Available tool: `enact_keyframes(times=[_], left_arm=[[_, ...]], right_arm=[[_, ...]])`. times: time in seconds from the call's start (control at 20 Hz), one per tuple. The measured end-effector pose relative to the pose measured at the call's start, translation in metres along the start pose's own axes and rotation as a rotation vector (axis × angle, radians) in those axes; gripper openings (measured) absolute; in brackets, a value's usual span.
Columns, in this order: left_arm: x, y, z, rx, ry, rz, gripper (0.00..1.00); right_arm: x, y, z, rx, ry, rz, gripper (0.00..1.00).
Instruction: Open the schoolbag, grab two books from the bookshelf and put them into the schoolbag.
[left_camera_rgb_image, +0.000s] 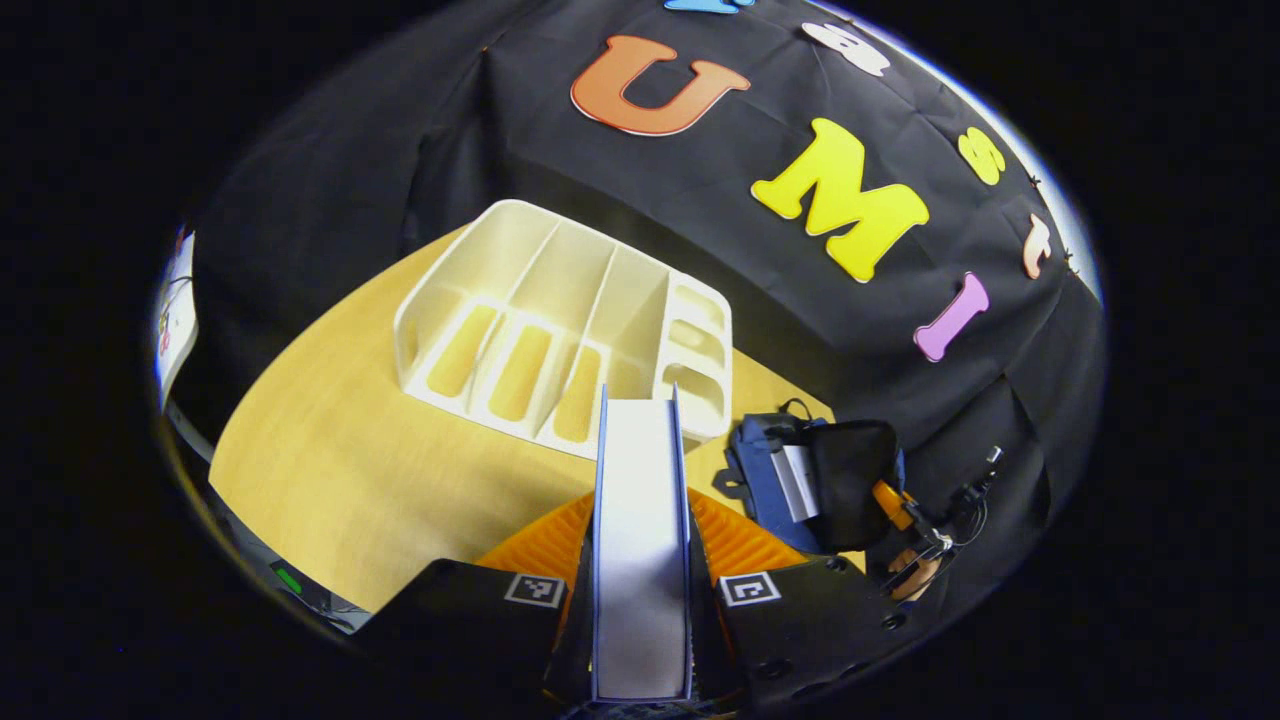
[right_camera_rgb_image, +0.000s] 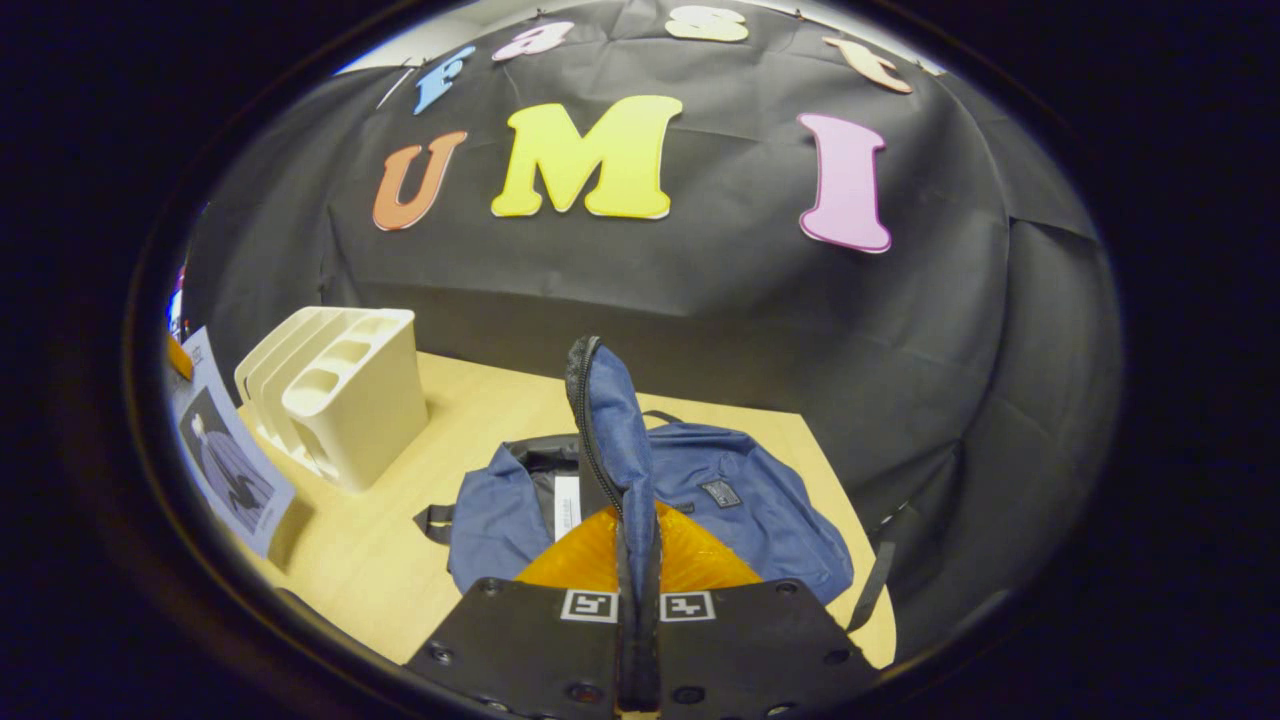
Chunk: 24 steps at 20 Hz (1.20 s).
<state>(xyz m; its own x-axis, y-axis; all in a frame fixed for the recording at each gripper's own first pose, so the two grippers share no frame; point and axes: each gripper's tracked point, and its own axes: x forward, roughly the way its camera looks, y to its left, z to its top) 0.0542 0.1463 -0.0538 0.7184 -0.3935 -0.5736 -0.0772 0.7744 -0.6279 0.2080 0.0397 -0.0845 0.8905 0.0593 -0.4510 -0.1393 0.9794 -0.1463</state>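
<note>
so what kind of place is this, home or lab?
Looks like a staged recording booth, not a home: black cloth wall draped behind a bare wooden table, with only task props on it, a white bookshelf and a blue schoolbag.

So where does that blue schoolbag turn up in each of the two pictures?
Left gripper view: the schoolbag lies lower right of centre on the wooden table, right of the book held in the left tongs.
Right gripper view: it sits bottom centre, its flap pinched upright by the right tongs.
Shared landmark: the white bookshelf, left of the bag in both.
</note>
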Motion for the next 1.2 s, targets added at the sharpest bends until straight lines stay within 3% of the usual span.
enact_keyframes(times=[0.35,0.9,1.2], left_arm=[[0.041,-0.063,0.001,-0.048,-0.01,-0.18,0.42],[0.125,-0.141,0.018,-0.162,-0.066,-0.341,0.42],[0.174,-0.184,0.032,-0.202,-0.112,-0.383,0.42]], right_arm=[[-0.005,-0.006,-0.002,-0.036,0.022,-0.004,0.01],[-0.013,-0.015,0.018,-0.112,0.036,-0.008,0.01],[-0.015,-0.027,0.028,-0.126,0.035,-0.021,0.01]])
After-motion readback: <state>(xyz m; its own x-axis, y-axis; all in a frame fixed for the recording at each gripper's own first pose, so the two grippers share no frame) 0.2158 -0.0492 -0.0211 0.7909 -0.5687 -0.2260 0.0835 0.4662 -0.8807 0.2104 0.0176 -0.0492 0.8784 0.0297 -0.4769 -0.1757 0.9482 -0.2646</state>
